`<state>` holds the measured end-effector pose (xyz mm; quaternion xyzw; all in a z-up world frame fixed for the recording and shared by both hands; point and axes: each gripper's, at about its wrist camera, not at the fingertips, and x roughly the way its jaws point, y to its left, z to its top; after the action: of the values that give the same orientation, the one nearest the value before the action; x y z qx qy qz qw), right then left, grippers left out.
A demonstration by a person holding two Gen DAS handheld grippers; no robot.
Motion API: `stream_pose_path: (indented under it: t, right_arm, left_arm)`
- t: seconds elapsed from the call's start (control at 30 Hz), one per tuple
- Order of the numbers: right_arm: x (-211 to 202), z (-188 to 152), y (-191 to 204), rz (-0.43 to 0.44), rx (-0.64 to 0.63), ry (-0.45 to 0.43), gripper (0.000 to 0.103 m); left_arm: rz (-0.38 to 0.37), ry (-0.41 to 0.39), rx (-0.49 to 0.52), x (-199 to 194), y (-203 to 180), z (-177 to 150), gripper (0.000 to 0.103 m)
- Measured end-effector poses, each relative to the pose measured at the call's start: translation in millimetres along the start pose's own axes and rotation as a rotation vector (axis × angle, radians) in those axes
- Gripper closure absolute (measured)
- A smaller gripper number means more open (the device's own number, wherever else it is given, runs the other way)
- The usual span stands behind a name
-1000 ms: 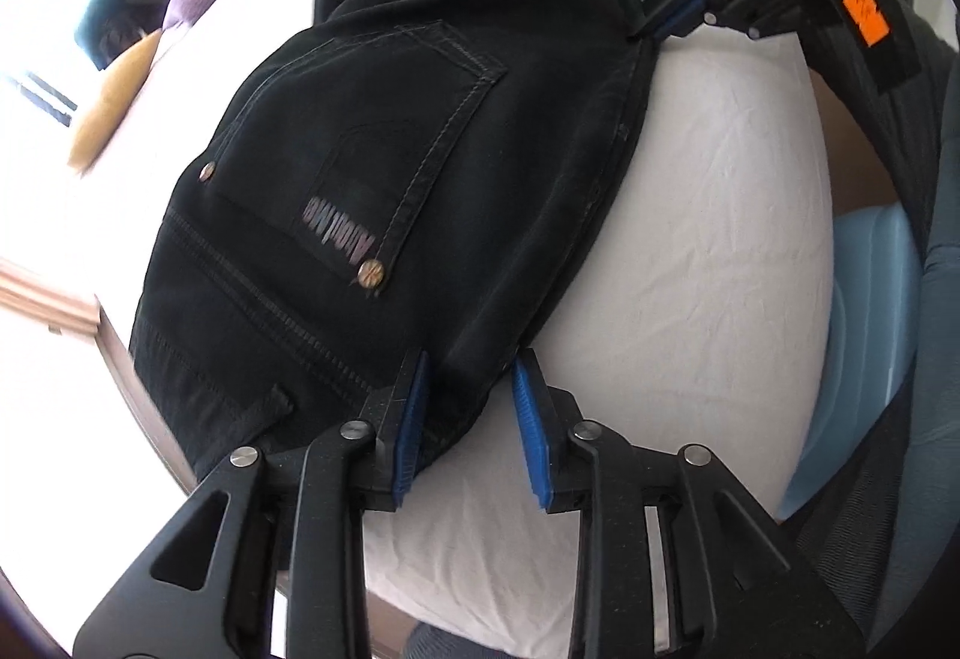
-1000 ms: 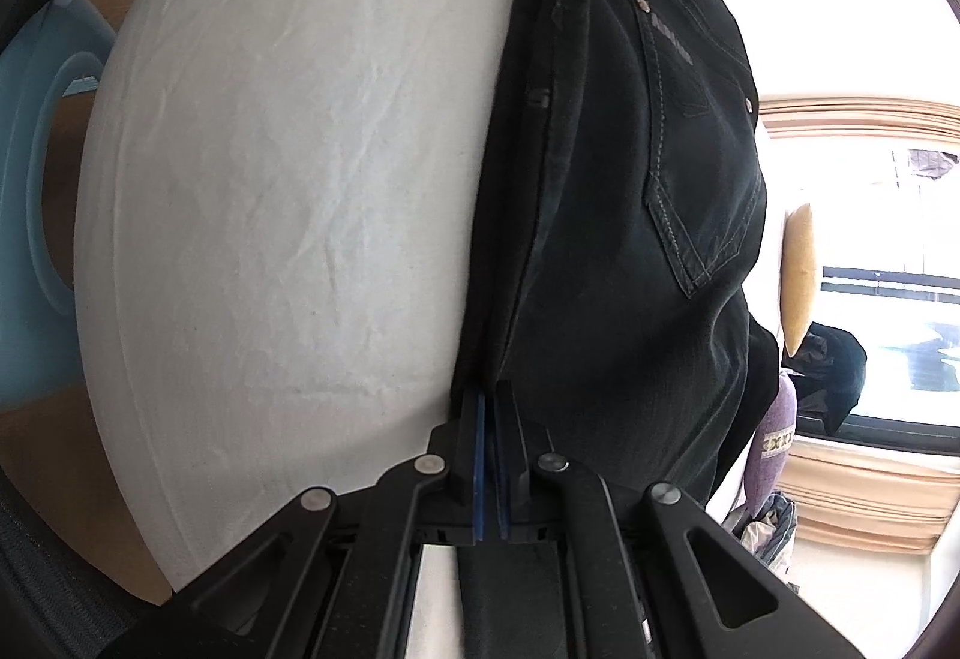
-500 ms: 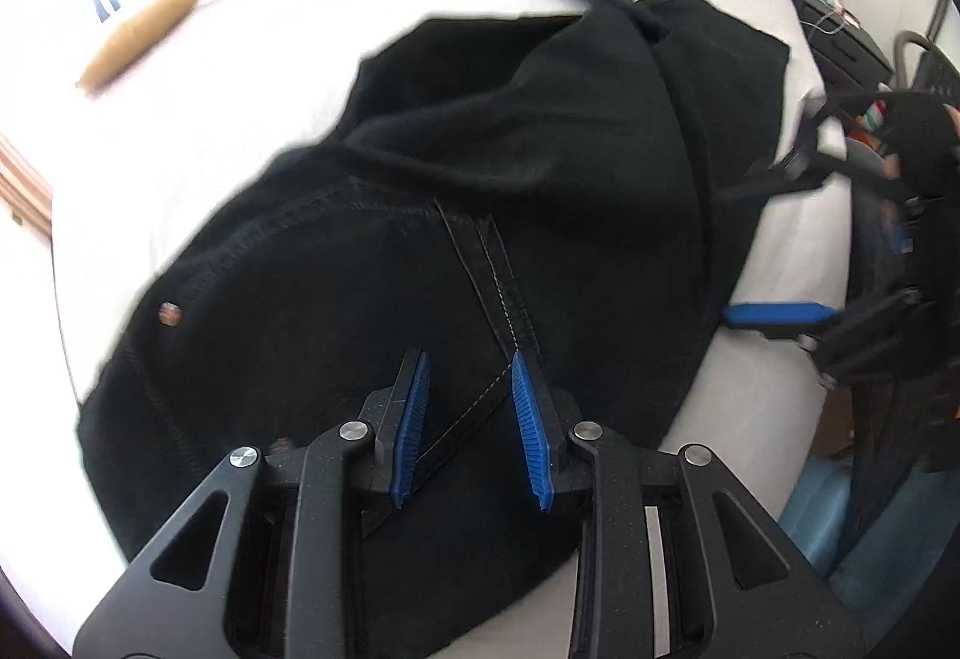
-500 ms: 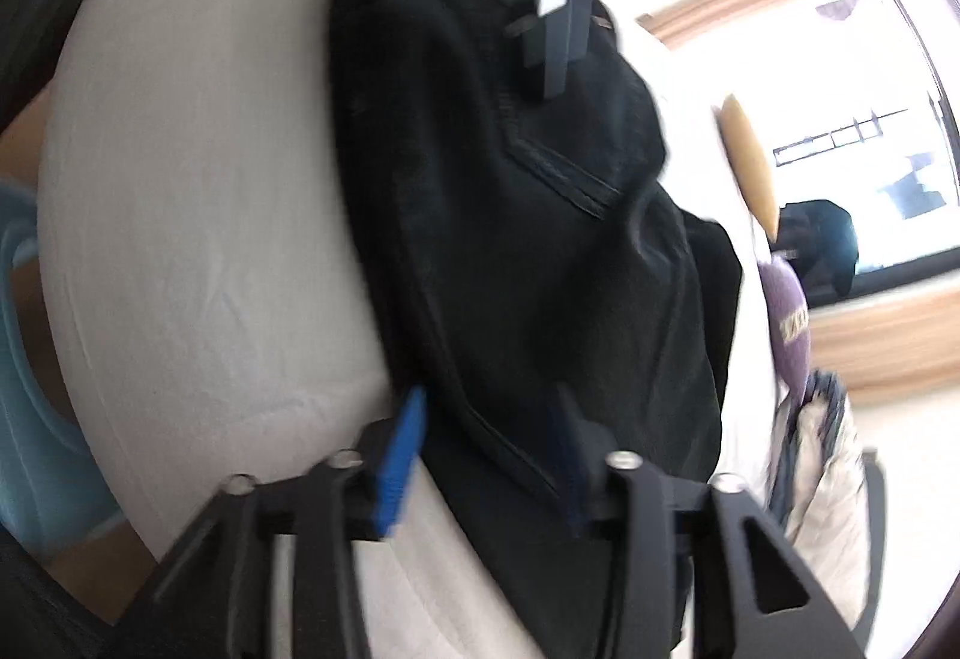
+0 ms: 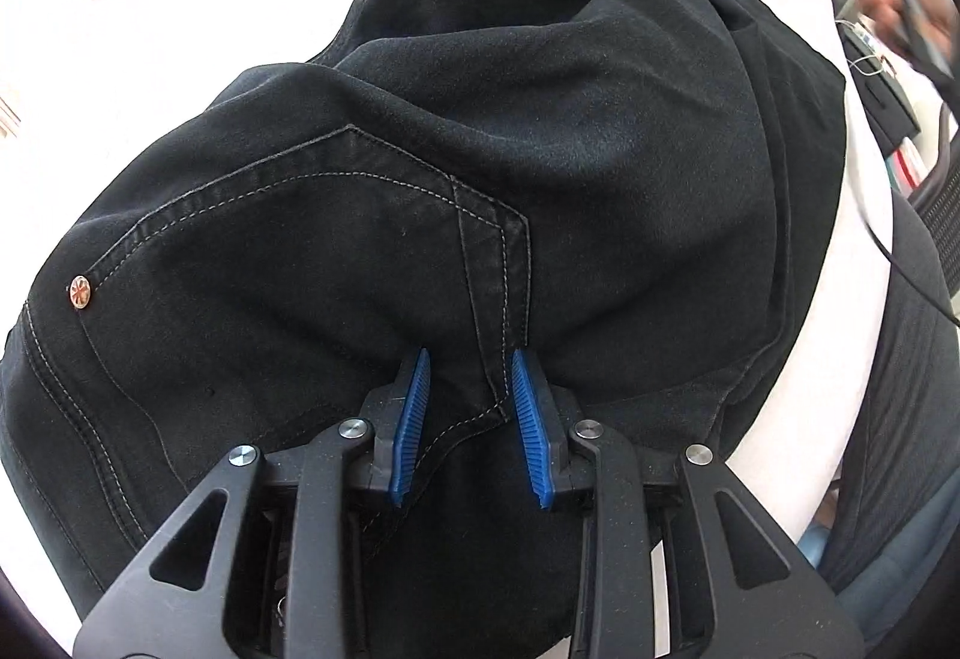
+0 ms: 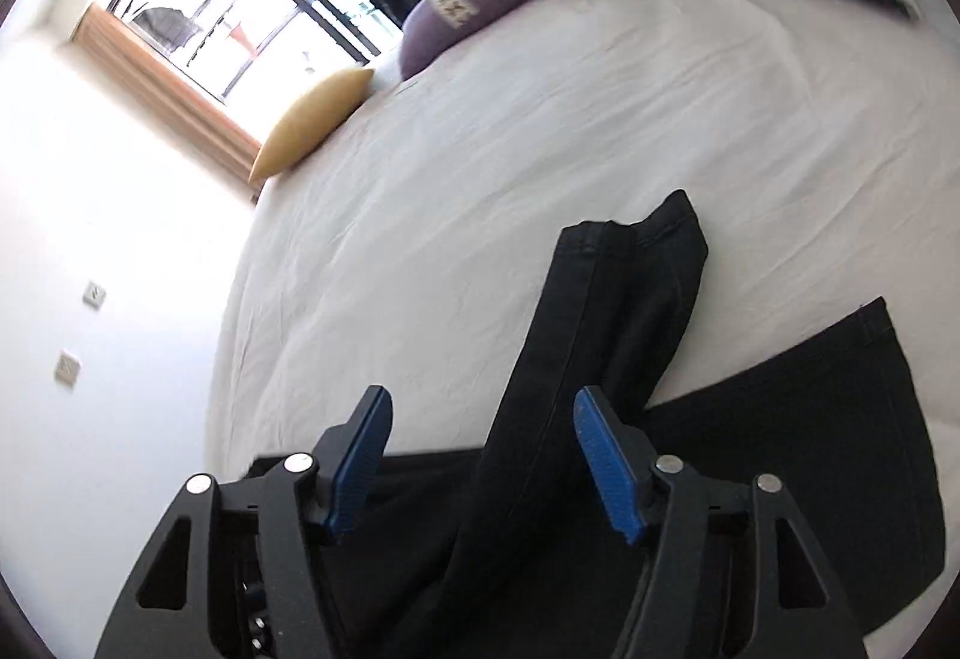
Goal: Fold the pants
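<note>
The jaws of the left gripper (image 5: 468, 419) stand partly open astride the stitched seat seam of the black pants (image 5: 480, 179), gripping nothing, while the right gripper (image 6: 480, 455) hangs with its jaws wide apart above one trouser leg, holding nothing. The pants lie rumpled on the white bed (image 6: 540, 119), legs splayed apart toward the pillows. Being soft, heavyish denim, they will likely sag and drag, so the doubled seams, waistband or hems look the firmest places to pinch.
</note>
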<state>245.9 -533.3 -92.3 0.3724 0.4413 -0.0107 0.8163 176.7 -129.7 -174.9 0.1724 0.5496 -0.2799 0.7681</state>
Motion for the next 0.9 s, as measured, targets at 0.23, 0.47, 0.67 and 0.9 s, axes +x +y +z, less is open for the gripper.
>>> stream_pose_path:
  t: [0.23, 0.47, 0.67, 0.9]
  right_arm:
    - [52.1, 25.4, -41.3, -0.043, 0.147, 0.026, 0.044]
    - [84.6, 37.6, -35.2, -0.085, 0.083, 0.091, 0.088]
    - [48.9, 41.3, -5.8, -0.060, -0.016, -0.006, 0.098]
    - [-73.1, 73.7, 38.2, 0.141, -0.075, -0.285, 0.098]
  left_arm:
    - [-0.033, -0.005, -0.016, 6.5, 11.0, 3.3, 0.075]
    - [-0.040, -0.009, -0.018, 12.0, 8.0, 9.1, 0.075]
    - [-0.031, -0.017, -0.022, 0.2, 14.9, -5.7, 0.075]
    - [-0.035, -0.039, -0.084, 2.2, 13.5, -1.6, 0.075]
